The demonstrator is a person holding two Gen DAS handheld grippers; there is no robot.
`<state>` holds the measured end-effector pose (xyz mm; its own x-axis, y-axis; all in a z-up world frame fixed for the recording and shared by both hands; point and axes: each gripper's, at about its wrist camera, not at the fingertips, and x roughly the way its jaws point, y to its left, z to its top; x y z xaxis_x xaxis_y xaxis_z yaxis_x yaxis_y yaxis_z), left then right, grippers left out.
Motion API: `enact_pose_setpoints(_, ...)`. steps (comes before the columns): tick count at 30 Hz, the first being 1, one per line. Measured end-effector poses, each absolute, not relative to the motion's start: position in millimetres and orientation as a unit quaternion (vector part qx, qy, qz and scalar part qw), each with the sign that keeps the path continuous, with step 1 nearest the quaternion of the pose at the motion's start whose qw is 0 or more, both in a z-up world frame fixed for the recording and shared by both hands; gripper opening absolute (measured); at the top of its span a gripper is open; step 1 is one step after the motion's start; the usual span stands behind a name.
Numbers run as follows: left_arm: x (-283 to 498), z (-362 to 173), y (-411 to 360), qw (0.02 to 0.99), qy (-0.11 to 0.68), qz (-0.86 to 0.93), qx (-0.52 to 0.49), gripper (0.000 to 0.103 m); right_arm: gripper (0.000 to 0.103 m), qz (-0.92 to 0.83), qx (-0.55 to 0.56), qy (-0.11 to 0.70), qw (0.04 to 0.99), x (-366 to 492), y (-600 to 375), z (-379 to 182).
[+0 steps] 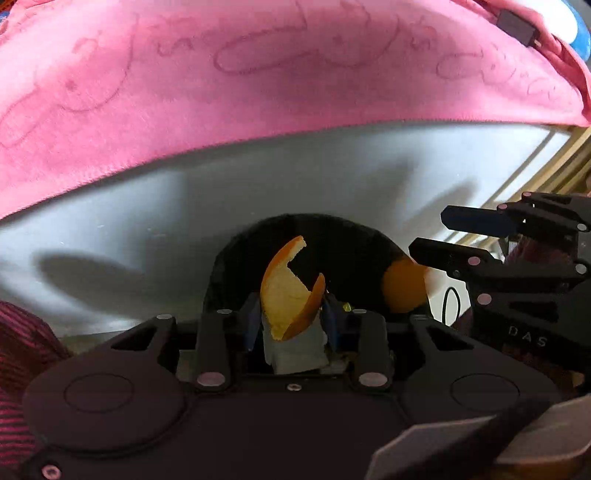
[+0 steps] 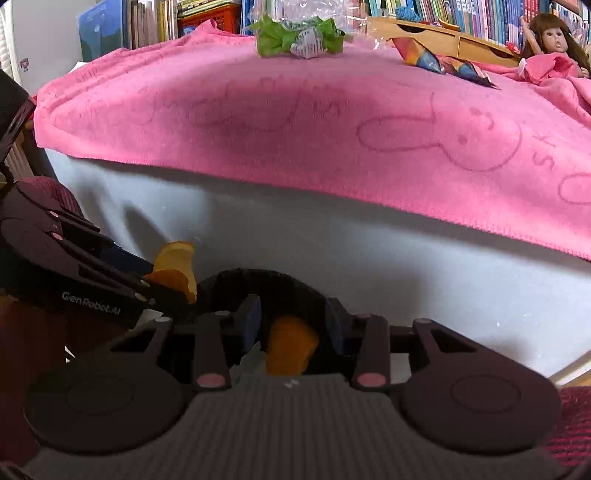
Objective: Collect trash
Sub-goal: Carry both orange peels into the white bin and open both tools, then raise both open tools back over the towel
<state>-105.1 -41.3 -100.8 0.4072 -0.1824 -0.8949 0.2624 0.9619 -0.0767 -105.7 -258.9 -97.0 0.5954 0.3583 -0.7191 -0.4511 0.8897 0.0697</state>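
The left gripper (image 1: 290,314) had its fingers closed on a curved piece of orange peel (image 1: 286,291) — the pale pith faced the camera and the orange rind curled up above the blue finger pads (image 1: 251,321). A scrap of white paper or tissue (image 1: 295,354) sat bunched between the same fingers just below the peel. Directly beyond the peel was the dark round opening of a black bin (image 1: 240,258), and a second piece of orange peel (image 1: 404,284) lay against its right-hand rim, just beside the lower finger of the right gripper (image 1: 436,236), which reached in from the right.

In the right wrist view, the right gripper (image 2: 291,317) had its fingers spread, with an orange piece of peel (image 2: 290,349) showing in the gap between them; whether it was touched by either finger could not be told. The left gripper (image 2: 162,288) came in from the left, holding its peel (image 2: 175,267) up over the black bin (image 2: 280,280).

Behind both stood a white-sided surface (image 2: 369,258) draped with a pink towel (image 2: 295,122) bearing embossed rabbit outlines. On the towel lay a green and white crumpled wrapper (image 2: 299,38), a colourful wrapper (image 2: 439,59) and a doll (image 2: 554,40) in pink, with a wooden tray (image 2: 443,35) and shelves of books (image 2: 461,13) behind.
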Motion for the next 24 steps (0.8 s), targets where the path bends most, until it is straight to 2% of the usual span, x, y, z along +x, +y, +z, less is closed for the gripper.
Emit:
enact_pose_setpoints(4,-101.6,-103.1,-43.6,0.836,0.531,-0.134,0.045,0.036,0.046,0.224,-0.054,0.39,0.891,-104.6,-259.1,-97.4)
enact_pose_setpoints(8,-97.1,-101.9,-47.7,0.837,0.528,-0.134,0.048,0.057,0.047,0.222,-0.051,0.389,0.893,-101.8,-259.4,-96.1)
enact_pose_setpoints(12,-101.3,-96.5,-47.4,0.843,0.518,-0.135,0.046,0.067,0.047,0.219,-0.047,0.387,0.894,-101.4,-260.3,-94.8)
enact_pose_setpoints(19,-102.9,-76.8,-40.1,0.86,0.491,-0.135,0.034,0.071,0.047,0.214,-0.036,0.37,0.903,-99.5,-265.5,-82.9)
enact_pose_setpoints(22,-97.6,-58.2,-35.4,0.872,0.47,-0.136,0.028,0.073,0.06,0.214,-0.023,0.345,0.913,-96.2,-271.8,-66.0)
enact_pose_setpoints(24,-93.2,-39.9,-29.5,0.886,0.442,-0.137,0.019,0.076,0.061,0.212,-0.015,0.325,0.921,-92.0,-276.1,-52.3)
